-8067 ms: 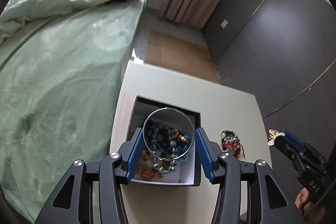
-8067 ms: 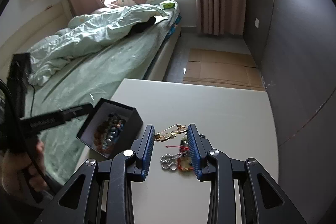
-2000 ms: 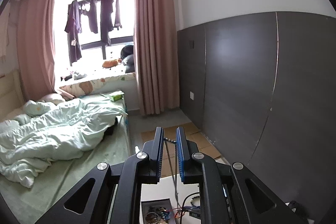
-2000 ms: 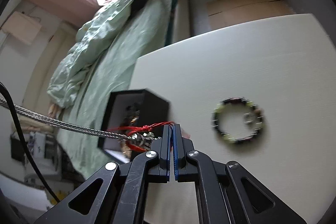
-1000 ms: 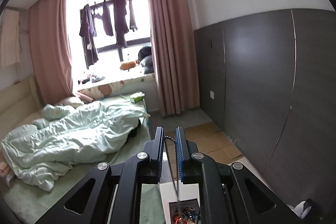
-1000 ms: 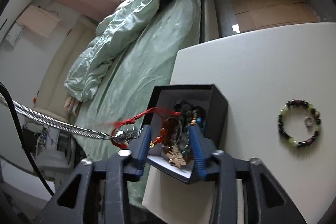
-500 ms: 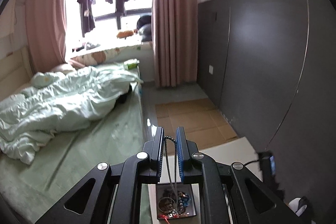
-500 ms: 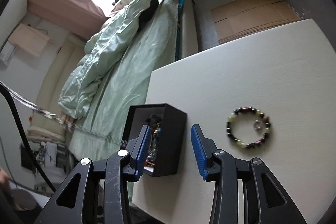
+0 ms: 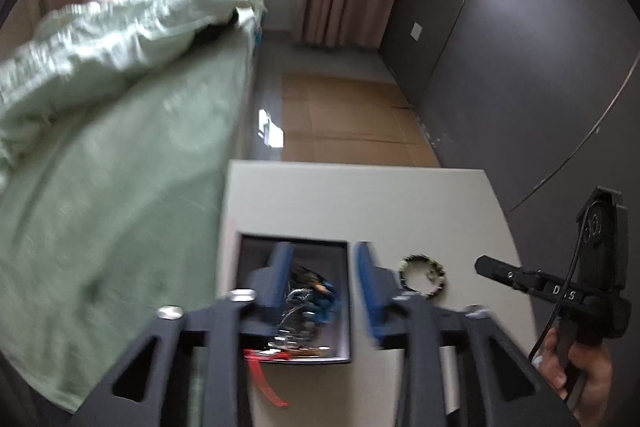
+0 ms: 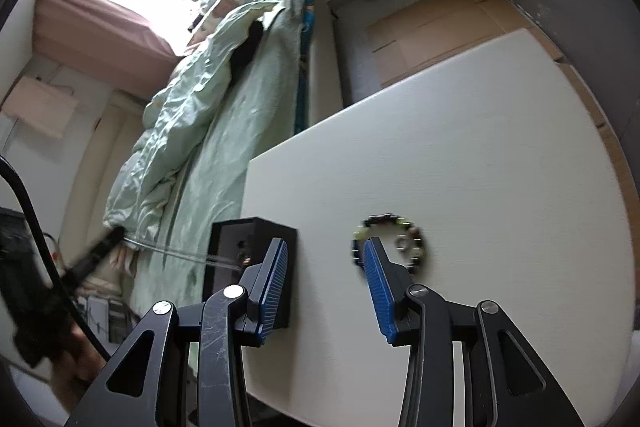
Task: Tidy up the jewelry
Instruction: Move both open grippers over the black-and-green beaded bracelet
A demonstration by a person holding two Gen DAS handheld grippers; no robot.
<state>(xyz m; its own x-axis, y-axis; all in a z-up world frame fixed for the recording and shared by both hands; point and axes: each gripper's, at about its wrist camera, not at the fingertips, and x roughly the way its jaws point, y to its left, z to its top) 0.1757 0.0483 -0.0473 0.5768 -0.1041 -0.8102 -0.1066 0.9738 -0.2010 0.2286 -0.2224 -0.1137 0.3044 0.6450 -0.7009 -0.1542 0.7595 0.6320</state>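
A black jewelry box (image 9: 294, 301) on the white table (image 9: 360, 199) holds several bead strings and a silver chain (image 9: 298, 311); a red cord hangs over its near rim. My left gripper (image 9: 320, 281) is open right above the box, empty. A dark beaded bracelet (image 9: 423, 274) with a small ring inside it lies to the right of the box. In the right wrist view the box (image 10: 252, 259) is at left and the bracelet (image 10: 388, 241) lies just past my open, empty right gripper (image 10: 325, 269). The chain stretches from the box to the left gripper at the left edge.
A bed with green bedding (image 9: 100, 115) runs along the table's left side. Cardboard sheets (image 9: 348, 119) cover the floor beyond the table. A dark panelled wall (image 9: 520, 47) stands at right. The right gripper and hand show in the left wrist view (image 9: 560, 291).
My left gripper has tilted down over the box and opened, and the chain it held has dropped into the box. My right gripper has shifted right toward the bracelet, still open.
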